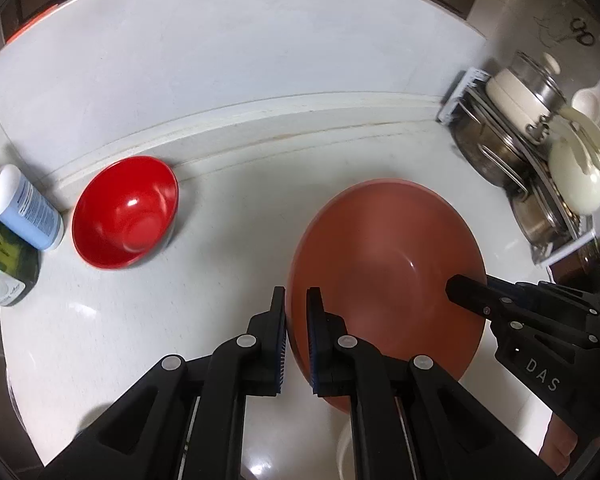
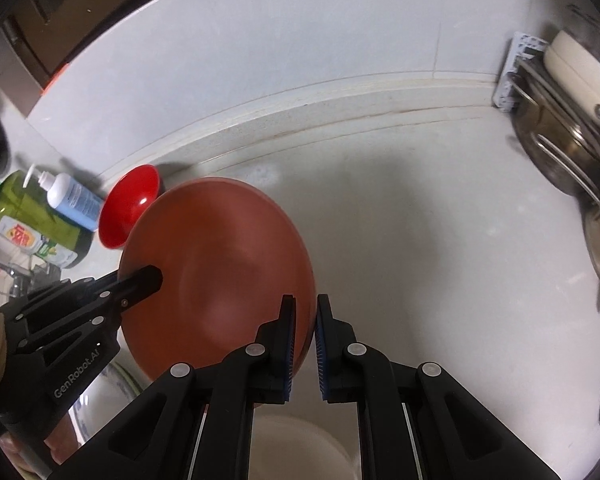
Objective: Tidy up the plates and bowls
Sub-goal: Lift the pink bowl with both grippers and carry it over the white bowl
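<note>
A large terracotta bowl (image 1: 384, 280) is held above the white counter by both grippers. My left gripper (image 1: 297, 312) is shut on its left rim. My right gripper (image 2: 305, 320) is shut on its right rim and shows at the right of the left wrist view (image 1: 466, 294). The bowl also fills the middle of the right wrist view (image 2: 220, 272), with the left gripper (image 2: 140, 280) on its far rim. A smaller glossy red bowl (image 1: 126, 212) sits on the counter at the left, by the wall ledge, and shows in the right wrist view (image 2: 130, 206).
A white-and-blue pump bottle (image 1: 24, 208) and a green detergent bottle (image 1: 4, 264) stand at the far left. A dish rack (image 1: 540, 168) with steel pots and white lids stands at the right. A pale bowl rim (image 2: 300, 448) lies below the grippers.
</note>
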The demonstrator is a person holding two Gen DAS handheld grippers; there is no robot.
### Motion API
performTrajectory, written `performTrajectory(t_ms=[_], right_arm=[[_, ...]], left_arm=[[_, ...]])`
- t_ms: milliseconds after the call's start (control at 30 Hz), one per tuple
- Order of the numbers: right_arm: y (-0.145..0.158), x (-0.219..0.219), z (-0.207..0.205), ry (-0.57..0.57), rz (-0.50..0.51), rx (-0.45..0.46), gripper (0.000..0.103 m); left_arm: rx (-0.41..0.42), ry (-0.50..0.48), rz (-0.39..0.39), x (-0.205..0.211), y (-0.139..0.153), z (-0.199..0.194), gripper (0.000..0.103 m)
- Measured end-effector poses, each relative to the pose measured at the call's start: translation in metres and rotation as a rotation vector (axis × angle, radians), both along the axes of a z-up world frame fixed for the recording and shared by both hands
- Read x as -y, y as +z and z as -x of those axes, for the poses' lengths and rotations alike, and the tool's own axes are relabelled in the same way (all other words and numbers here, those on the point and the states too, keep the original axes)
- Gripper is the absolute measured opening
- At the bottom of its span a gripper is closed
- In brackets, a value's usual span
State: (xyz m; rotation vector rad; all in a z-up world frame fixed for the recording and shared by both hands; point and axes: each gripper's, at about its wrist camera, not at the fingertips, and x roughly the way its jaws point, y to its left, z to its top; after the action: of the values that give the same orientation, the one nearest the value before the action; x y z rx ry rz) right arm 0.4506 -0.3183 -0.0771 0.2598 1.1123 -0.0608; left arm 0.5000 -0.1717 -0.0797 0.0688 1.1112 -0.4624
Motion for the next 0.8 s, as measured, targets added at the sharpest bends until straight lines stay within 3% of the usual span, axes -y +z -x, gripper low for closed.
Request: performTrajectory(t_ms=[800], right_arm=[[0.011, 0.004, 0.100, -0.028, 0.023, 0.003, 0.012]], left_arm=[[-0.028, -0.089, -0.016, 0.009, -0.004, 0.090, 0.011]])
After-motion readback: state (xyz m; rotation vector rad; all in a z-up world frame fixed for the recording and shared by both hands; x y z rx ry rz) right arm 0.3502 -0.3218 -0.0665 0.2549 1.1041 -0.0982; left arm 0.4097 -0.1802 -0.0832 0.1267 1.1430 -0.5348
